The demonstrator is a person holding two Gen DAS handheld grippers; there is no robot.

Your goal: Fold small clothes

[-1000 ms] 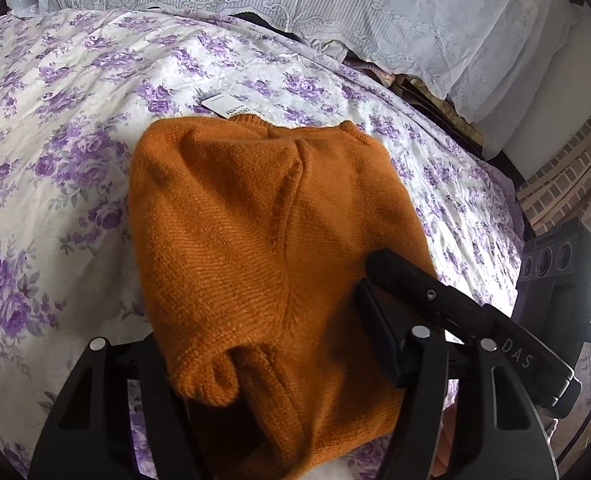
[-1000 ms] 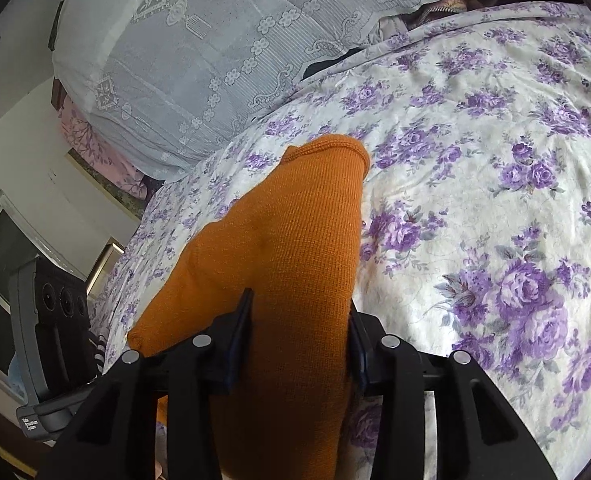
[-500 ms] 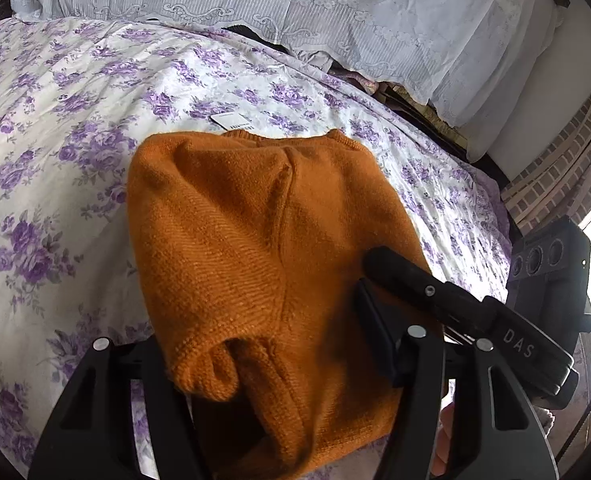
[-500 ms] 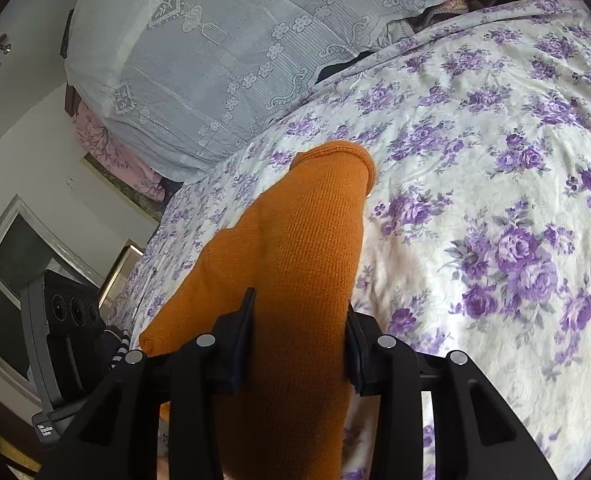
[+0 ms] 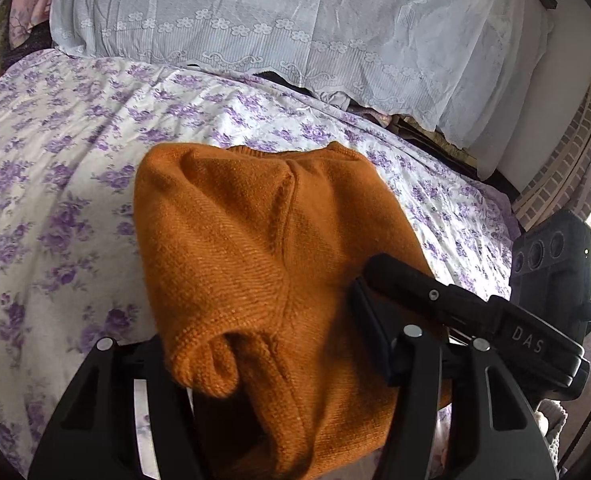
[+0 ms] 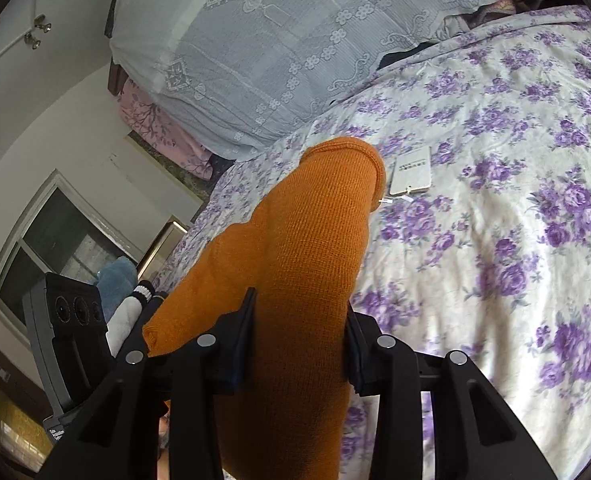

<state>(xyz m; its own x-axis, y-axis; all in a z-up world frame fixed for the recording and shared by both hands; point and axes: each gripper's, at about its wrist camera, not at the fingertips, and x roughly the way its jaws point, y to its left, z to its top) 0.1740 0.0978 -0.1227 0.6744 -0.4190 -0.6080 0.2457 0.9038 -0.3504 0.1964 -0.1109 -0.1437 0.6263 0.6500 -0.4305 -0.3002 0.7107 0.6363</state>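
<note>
The orange knit sweater [image 5: 263, 248] is held up off the floral bedsheet [image 5: 55, 208] by both grippers, its near end bunched between their fingers and its far end draping toward the bed's head, where a white lace cover [image 5: 295, 20] lies over the bedding. The left gripper [image 5: 263, 364] has a thick rolled fold of the sweater between its fingers; its jaws stand about half apart and have just been closing a little on that bulk, and the fabric fills the gap. The right gripper [image 6: 299, 340] stands narrower, its two pads pressed against either side of a column of the sweater. In the left wrist view the right gripper's black body [image 5: 475, 316] sits just beside the sweater's right edge. Beside the sweater's far end a white paper tag [image 6: 411, 170] lies on the sheet.
</note>
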